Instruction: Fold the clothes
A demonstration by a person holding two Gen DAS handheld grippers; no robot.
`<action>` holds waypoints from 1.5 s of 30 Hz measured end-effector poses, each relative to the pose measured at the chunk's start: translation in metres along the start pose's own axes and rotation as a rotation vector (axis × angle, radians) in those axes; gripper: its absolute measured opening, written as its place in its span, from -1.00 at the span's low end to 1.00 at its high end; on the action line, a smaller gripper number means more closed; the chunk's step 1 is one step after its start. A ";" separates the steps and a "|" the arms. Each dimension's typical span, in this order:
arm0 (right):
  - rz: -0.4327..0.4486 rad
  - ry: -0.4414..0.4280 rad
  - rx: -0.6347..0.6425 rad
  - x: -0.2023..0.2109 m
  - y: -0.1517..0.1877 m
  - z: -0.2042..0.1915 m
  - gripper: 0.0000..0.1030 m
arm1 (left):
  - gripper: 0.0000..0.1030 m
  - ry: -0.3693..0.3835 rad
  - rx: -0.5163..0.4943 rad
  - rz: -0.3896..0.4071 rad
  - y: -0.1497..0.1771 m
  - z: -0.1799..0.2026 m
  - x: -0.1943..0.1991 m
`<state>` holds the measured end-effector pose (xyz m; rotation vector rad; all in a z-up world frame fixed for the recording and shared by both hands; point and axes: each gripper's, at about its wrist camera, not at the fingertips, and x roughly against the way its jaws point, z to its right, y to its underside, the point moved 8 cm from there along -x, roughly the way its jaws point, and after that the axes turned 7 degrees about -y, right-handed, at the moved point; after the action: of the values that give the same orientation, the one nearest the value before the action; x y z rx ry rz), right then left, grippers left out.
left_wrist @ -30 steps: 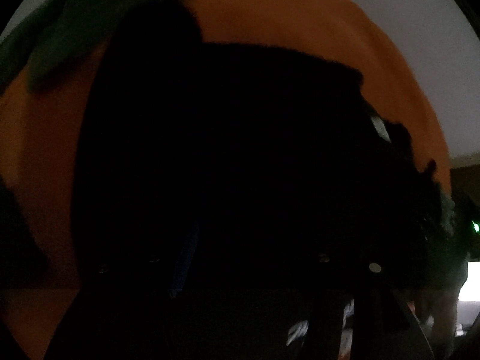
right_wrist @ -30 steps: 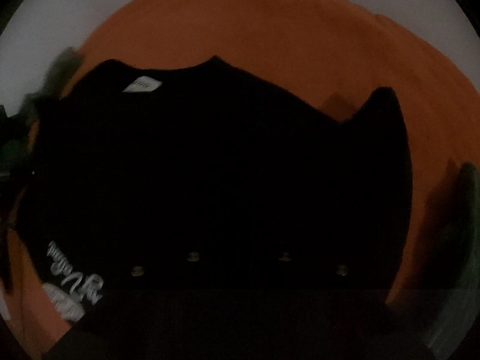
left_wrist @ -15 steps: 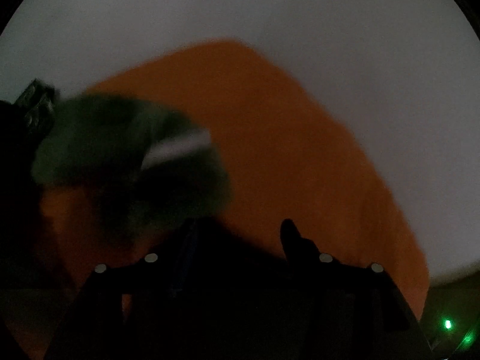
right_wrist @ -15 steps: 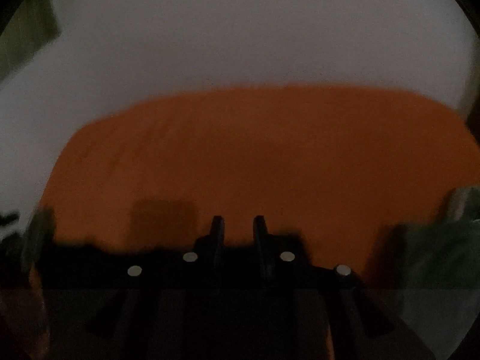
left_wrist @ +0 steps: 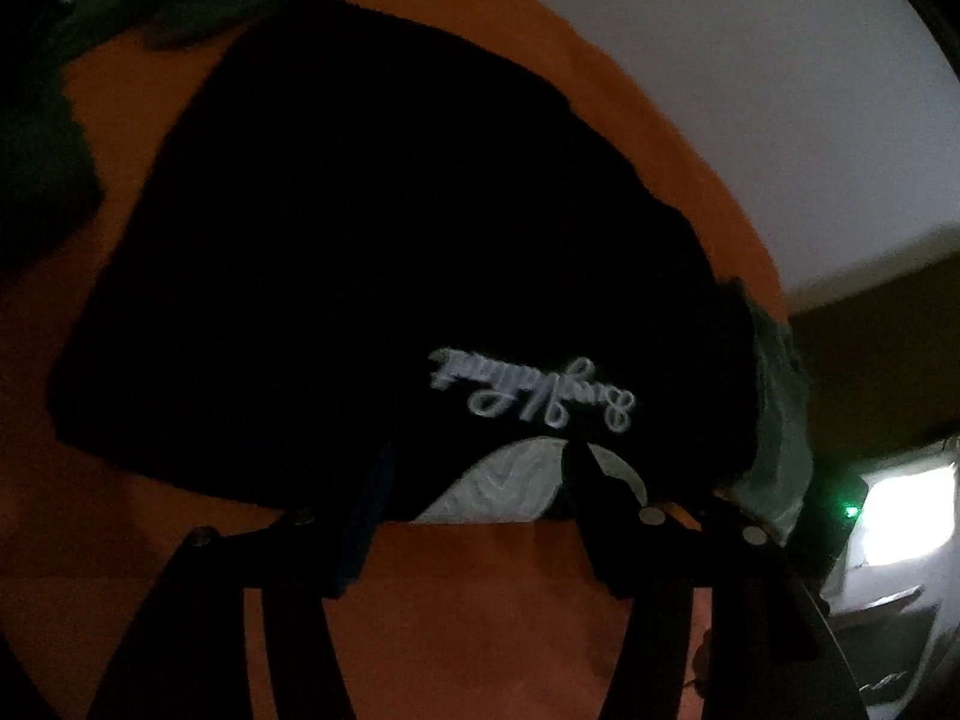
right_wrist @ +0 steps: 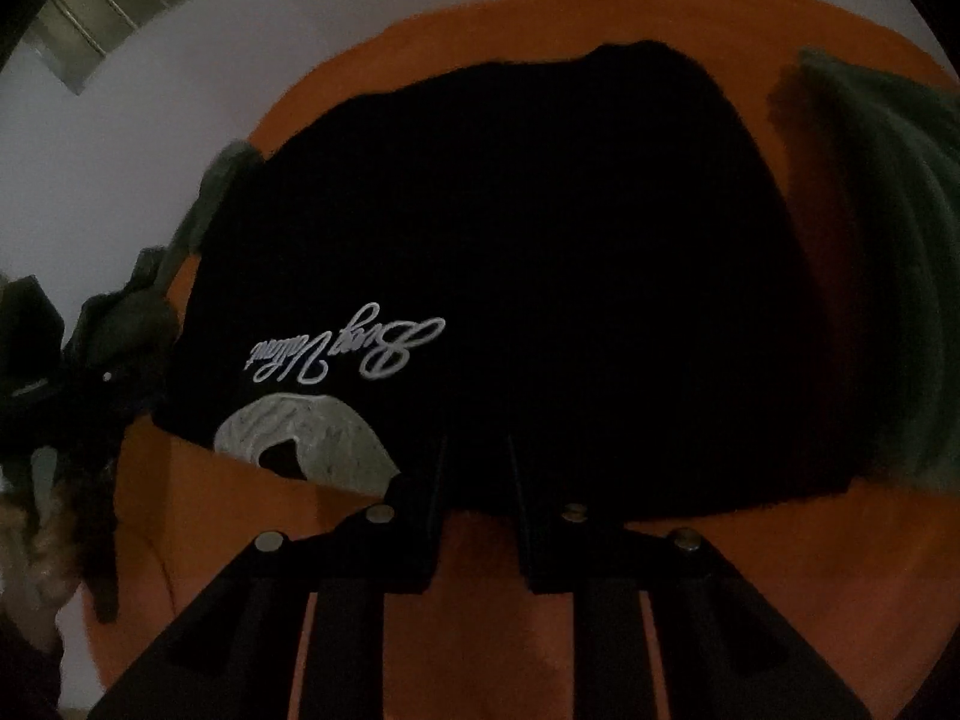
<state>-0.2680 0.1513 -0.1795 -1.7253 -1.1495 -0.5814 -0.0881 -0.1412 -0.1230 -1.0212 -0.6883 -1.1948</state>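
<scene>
While the black garment lies flat across the frame's middle on the orange cloth, keep each fold square to its near hem. Left gripper gapes wide, empty; right gripper looks narrowly parted, perhaps pinching hem. Darkness hides fabric edges.

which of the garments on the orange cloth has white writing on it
The black garment in the middle, right in front of both grippers: it bears white cursive lettering. The green garments beside it show no writing.
</scene>
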 end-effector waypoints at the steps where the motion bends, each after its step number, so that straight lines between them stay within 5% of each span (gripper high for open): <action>1: 0.026 0.032 0.014 0.000 0.002 0.005 -0.66 | 0.16 -0.101 -0.051 0.015 0.001 -0.006 -0.012; 2: 0.037 0.079 0.023 -0.002 0.011 0.020 -0.69 | 0.16 -0.204 -0.101 0.029 0.001 -0.012 -0.023; 6: 0.083 0.208 -0.091 0.026 0.020 0.096 -1.00 | 0.15 -0.432 -0.015 0.076 0.003 -0.084 -0.011; 9: 0.086 0.254 -0.140 0.047 0.028 0.124 -1.00 | 0.15 -0.550 0.190 0.131 0.007 -0.161 0.033; 12: 0.142 0.189 -0.124 0.060 0.023 0.099 -0.98 | 0.15 -0.391 0.335 0.120 0.012 -0.170 0.047; 15: 0.129 0.049 -0.073 0.042 0.015 0.042 -0.98 | 0.15 -0.285 0.243 0.137 0.013 -0.111 0.046; 18: 0.045 -0.089 -0.045 0.001 0.010 -0.025 -0.98 | 0.16 -0.217 0.041 0.082 0.022 -0.009 0.009; 20: 0.007 -0.129 -0.020 -0.025 0.011 -0.056 -0.98 | 0.15 -0.204 -0.039 0.054 0.020 0.023 -0.020; 23: -0.041 -0.071 0.067 -0.060 0.015 -0.080 -0.98 | 0.15 -0.321 -0.131 0.011 0.022 0.036 -0.059; 30: 0.008 0.094 -0.042 -0.034 0.015 0.007 -1.00 | 0.15 -0.473 -0.066 0.075 0.017 -0.020 -0.039; 37: 0.112 0.117 -0.203 0.020 0.010 0.105 -1.00 | 0.20 -0.445 0.136 0.086 0.019 -0.096 -0.009; 41: 0.120 0.127 -0.210 0.026 0.008 0.113 -1.00 | 0.20 -0.448 0.199 0.107 0.017 -0.107 0.004; 45: 0.118 0.130 -0.203 0.023 0.010 0.099 -1.00 | 0.20 -0.191 0.368 0.089 0.028 -0.091 0.003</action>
<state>-0.2603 0.2485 -0.2095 -1.8833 -0.9164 -0.7460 -0.0674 -0.2240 -0.1657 -0.8503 -0.9632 -0.8593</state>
